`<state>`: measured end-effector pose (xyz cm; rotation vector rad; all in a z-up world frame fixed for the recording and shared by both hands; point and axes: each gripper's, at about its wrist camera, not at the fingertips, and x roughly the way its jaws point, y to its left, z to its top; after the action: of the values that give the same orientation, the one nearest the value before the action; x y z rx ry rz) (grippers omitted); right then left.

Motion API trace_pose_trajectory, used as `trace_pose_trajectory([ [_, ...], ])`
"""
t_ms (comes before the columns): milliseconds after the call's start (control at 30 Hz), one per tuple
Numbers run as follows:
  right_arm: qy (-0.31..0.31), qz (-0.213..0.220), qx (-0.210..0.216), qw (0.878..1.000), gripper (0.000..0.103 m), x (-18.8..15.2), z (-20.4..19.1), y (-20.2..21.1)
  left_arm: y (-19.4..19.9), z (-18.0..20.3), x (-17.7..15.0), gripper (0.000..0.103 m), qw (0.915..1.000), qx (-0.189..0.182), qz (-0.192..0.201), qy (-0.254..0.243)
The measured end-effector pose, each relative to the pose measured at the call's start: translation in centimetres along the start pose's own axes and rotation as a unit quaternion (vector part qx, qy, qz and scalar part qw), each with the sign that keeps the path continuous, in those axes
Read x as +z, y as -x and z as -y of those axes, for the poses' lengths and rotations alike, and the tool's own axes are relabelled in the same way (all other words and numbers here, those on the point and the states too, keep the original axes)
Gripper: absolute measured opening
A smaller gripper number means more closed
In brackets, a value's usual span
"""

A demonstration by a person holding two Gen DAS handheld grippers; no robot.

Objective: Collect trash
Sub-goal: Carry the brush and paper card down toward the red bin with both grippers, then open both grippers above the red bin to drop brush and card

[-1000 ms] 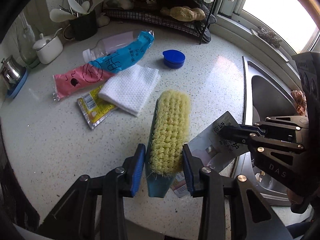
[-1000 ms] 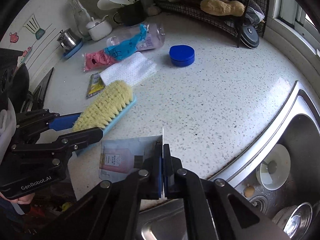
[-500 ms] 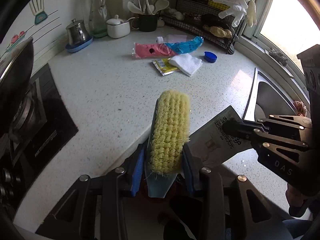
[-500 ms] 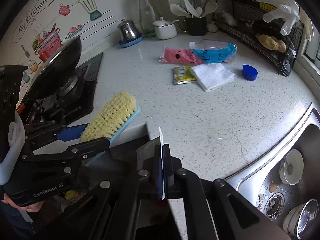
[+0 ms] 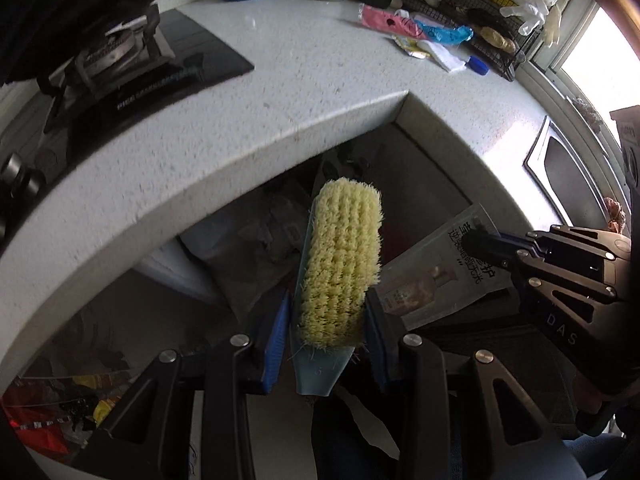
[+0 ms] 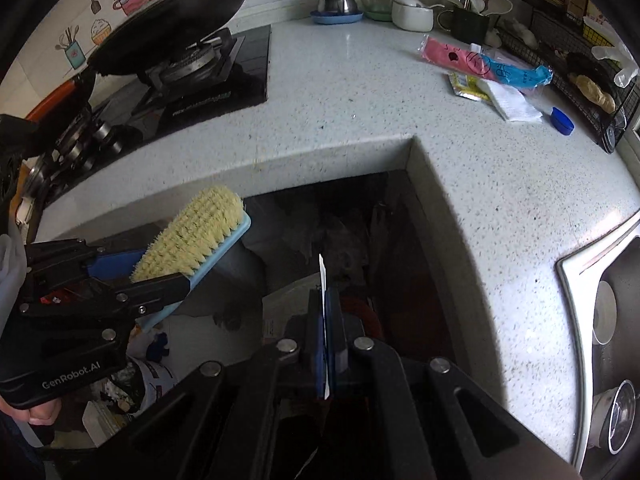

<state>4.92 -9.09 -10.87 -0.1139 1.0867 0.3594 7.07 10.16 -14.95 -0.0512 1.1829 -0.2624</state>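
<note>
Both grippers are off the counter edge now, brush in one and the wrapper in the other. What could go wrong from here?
1. The flat grey printed wrapper is pinched only at one edge by the right gripper; released here, it may flutter past the cluttered dark space under the speckled white countertop.
2. The yellow-bristled scrub brush with light blue back in the left gripper is a tool; opening both grippers together would bin it too.
</note>
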Motion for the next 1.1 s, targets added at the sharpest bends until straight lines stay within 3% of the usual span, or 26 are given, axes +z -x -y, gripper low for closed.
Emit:
trace_pose_trajectory([
  [300, -0.008, -0.046, -0.042, 0.998, 0.001, -5.1, 0.2, -9.7, -10.9, -1.7, -4.7, 0.034, 0.9984, -0.016, -0.052, -0.011],
  [433, -0.023, -0.056, -0.053, 0.997, 0.001, -6.6, 1.7, -14.6, -16.0, -2.5, -5.2, 0.034, 0.9975, -0.019, -0.066, -0.016],
  [700, -0.058, -0.053, -0.075, 0.994, 0.001, -9.2, 5.0, -22.2, -26.2, -2.8, -4.8, 0.034, 0.9937, -0.059, -0.094, -0.014],
  [833, -0.089, -0.072, -0.070, 0.991, 0.001, -9.8, 6.5, -24.8, -29.6, -1.9, -4.8, 0.035, 0.9886, -0.097, -0.114, -0.015],
  [1100, -0.110, -0.087, -0.086, 0.986, 0.001, -12.1, 8.2, -25.0, -31.6, 0.5, -4.8, 0.038, 0.9847, -0.070, -0.138, -0.081],
])
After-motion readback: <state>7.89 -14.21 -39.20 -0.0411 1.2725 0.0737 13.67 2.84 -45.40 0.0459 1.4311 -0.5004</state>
